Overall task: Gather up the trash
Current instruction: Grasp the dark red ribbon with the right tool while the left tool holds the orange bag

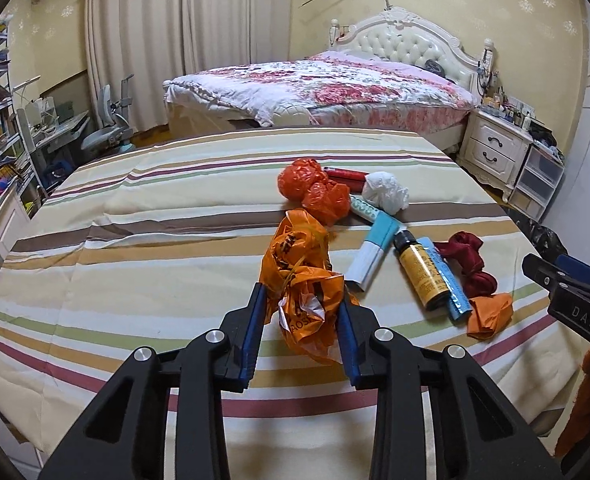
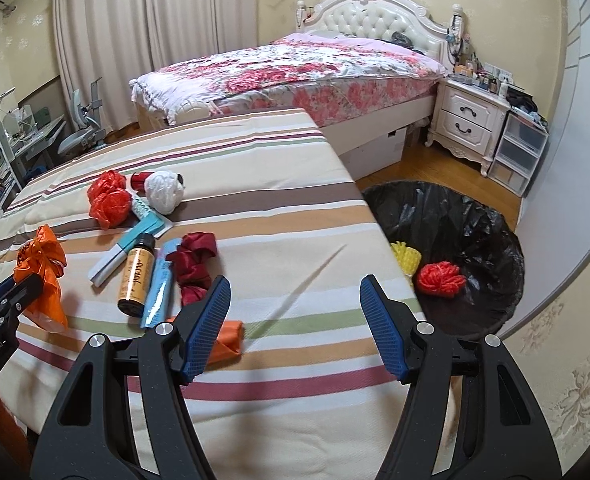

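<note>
**Left gripper has one bag; most of the trash is not yet collected**

The left gripper point(image 1: 301, 312) has its jaws pressed on a crumpled orange plastic bag point(image 1: 303, 280), which bulges out between the blue pads. In the right wrist view the same bag hangs a little above the striped sheet point(image 2: 287, 208), so I judge that it is picked up and not only touched. The right gripper point(image 2: 295, 316) has its jaws spread wide and nothing is between them; it hovers over a bare part of the sheet near the edge.

A bin lined with a black bag point(image 2: 475, 248) stands on the floor just beside the bed edge. Inside it already lie a yellow ribbed piece point(image 2: 403, 258) and a red crumpled ball point(image 2: 441, 278), so a small part of the work seems done.

Much is left on the sheet: two red-orange plastic balls point(image 1: 309, 186), a red tube point(image 1: 345, 176), a white crumpled bag point(image 1: 385, 190), a teal and white box point(image 1: 375, 254), a small amber bottle point(image 1: 419, 270), a light blue packet point(image 1: 453, 286), a dark red cloth bundle point(image 1: 469, 262) and an orange folded piece point(image 1: 489, 314).

I think the task is in an early stage: the held bag must be carried to the bin, which is on the right side, well apart from the left gripper.
</note>
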`<state>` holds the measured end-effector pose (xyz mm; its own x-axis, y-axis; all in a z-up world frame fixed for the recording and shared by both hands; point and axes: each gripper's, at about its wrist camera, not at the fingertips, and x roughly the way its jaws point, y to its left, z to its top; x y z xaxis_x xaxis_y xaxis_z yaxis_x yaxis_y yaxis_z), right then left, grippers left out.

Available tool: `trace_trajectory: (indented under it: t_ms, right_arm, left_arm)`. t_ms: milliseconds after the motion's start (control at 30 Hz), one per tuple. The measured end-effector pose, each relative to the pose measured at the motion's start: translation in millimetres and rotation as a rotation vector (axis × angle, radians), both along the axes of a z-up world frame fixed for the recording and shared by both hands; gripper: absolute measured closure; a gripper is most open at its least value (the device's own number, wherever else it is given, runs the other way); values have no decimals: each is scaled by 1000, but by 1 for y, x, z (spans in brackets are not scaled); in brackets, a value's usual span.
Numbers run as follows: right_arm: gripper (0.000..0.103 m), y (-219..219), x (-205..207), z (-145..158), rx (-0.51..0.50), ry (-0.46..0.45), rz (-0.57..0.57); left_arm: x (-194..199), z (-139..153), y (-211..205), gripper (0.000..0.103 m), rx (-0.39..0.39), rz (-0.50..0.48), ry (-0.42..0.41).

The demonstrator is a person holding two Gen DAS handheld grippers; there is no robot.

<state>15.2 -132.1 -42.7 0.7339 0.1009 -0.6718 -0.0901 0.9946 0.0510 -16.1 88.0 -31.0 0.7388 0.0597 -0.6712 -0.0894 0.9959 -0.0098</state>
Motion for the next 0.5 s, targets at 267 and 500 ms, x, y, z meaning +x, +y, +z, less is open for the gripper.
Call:
trace_trajectory:
  t_ms: [267, 500]
  right_arm:
    - [38, 32, 16, -8, -9, 35, 81]
    - [55, 49, 26, -20, -35, 80, 126]
  left_arm:
    - [1, -2, 25, 69, 21, 66, -8]
    - [4, -10, 40, 69, 17, 93, 8]
